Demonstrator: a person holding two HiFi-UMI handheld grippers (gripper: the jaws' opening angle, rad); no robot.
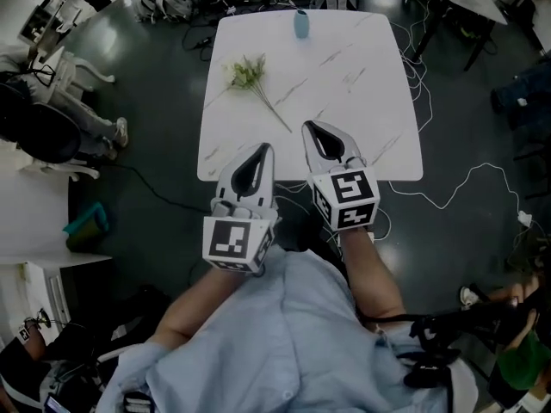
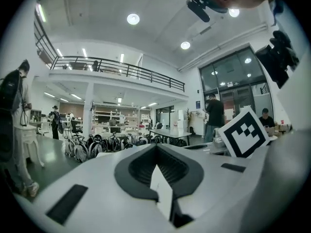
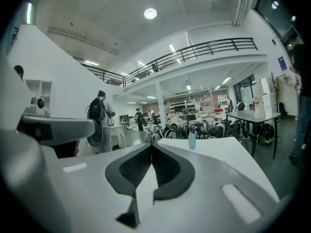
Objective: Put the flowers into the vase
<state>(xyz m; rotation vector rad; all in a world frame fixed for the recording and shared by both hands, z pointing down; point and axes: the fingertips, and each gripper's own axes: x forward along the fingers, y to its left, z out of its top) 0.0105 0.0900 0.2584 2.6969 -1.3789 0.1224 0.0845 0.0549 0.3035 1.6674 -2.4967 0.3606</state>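
Observation:
A small blue vase (image 1: 301,23) stands upright at the far edge of the white marble-look table (image 1: 353,76); it also shows in the right gripper view as the vase (image 3: 192,141), ahead of the jaws. A bunch of pale green flowers (image 1: 250,76) with a long stem lies flat on the table's left half. My left gripper (image 1: 267,147) hovers at the table's near edge, shut and empty, with its tips (image 2: 156,145) meeting. My right gripper (image 1: 307,126) is beside it, a little farther over the table, shut with nothing held, tips (image 3: 152,144) together. Both are well short of the flowers.
White cables (image 1: 456,188) trail on the dark floor right of the table and behind it. A white chair (image 1: 73,67) and a seated person are at the left, with a white desk (image 1: 26,222) and a teal object (image 1: 86,220) nearby. Parked bicycles and standing people fill the hall beyond.

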